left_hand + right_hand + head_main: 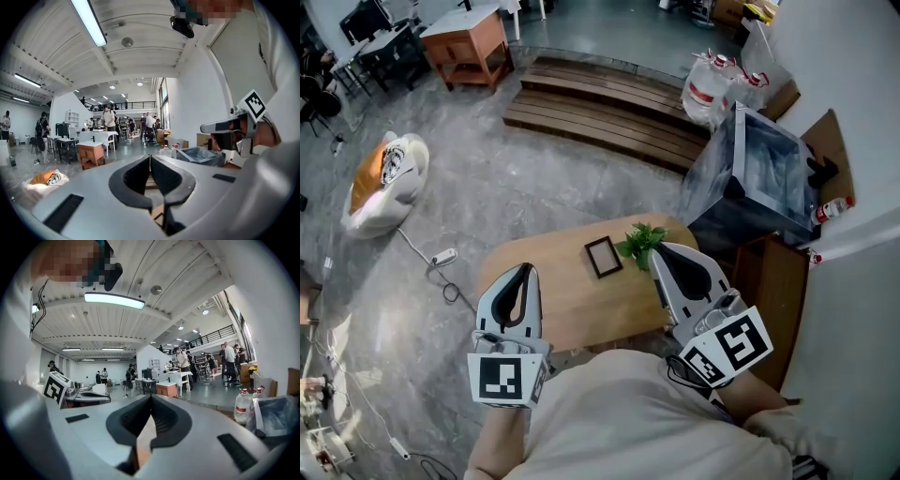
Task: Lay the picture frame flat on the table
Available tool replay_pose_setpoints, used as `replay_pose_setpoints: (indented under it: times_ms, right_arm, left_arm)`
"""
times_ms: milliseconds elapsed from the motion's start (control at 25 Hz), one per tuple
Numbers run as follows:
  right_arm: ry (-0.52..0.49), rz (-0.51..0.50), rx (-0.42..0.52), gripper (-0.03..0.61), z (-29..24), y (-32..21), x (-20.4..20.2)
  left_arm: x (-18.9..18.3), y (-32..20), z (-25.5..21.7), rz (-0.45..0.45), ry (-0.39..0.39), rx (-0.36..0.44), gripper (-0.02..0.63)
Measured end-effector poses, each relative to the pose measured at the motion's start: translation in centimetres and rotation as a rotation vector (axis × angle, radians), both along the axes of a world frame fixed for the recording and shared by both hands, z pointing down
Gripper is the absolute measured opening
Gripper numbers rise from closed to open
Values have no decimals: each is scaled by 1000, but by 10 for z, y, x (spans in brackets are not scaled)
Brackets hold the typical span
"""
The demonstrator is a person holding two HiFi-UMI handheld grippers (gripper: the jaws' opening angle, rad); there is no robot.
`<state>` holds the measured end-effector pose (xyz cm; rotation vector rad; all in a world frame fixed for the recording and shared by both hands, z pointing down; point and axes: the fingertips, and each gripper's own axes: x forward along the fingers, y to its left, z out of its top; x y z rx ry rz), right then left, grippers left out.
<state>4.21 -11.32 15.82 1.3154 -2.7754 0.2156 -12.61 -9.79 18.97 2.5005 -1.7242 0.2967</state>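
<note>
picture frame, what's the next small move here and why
Probably just lower both grippers to rest: the picture frame already seems to lie flat on the table, beside the plant, and the left gripper and right gripper are shut, empty and clear of it.

No legible text, brand or number anywhere; bottle label [241,408] (a red band) too blurred

Beige shirt [637,422], grey black-lined fingers [532,289]

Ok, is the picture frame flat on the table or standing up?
Flat. The picture frame lies on the table beside the plant, its whole rectangle showing from above.
</note>
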Motion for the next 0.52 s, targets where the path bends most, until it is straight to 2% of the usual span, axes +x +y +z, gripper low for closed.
replay_pose_setpoints:
  times_ms: [520]
  right_arm:
    - [-41,14,49,-3,-30,1,17]
  left_arm:
    - [10,1,-5,3,-4,-3,9]
